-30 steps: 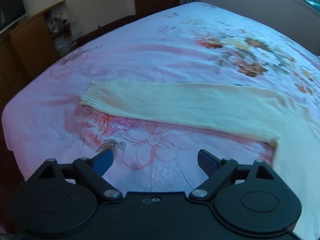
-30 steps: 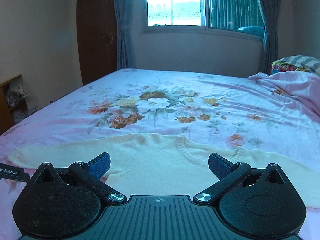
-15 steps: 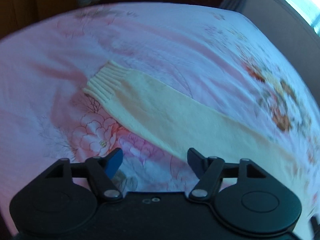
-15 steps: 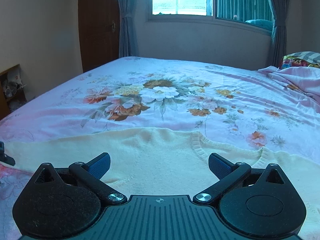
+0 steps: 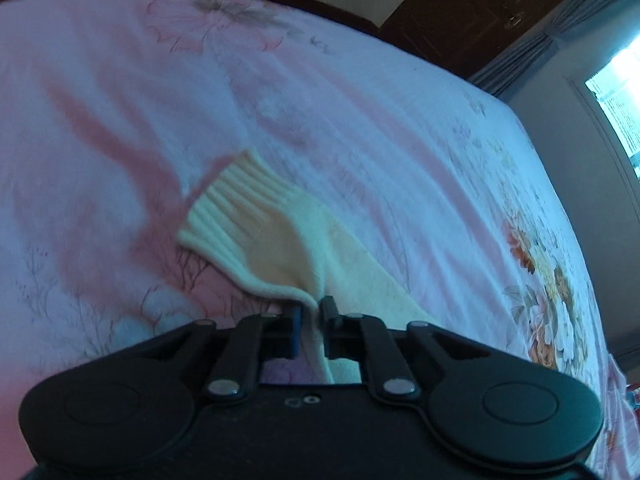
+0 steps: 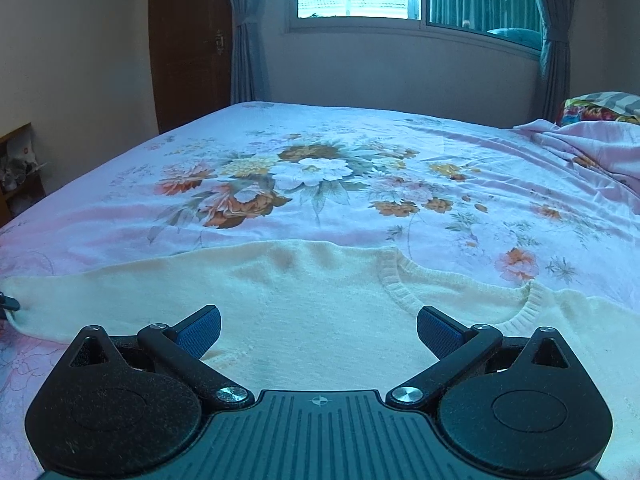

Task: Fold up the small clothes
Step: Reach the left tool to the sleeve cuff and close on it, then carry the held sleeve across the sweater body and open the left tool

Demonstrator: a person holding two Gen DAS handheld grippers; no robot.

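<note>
Left wrist view: the sweater sleeve point(image 5: 280, 240) is pinched by the left gripper point(image 5: 312, 312); the right gripper point(image 6: 319, 330) is held wide open over the sweater point(image 6: 320, 300), nothing gripped.

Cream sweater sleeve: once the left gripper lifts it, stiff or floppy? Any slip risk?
Likely floppy: the sleeve already buckles into a soft ridge where the left gripper pinches its edge. The ribbed cuff will probably droop and trail. Slipping seems unlikely, since the fuzzy knit should grip the jaws, though only a thin fold is caught.
</note>
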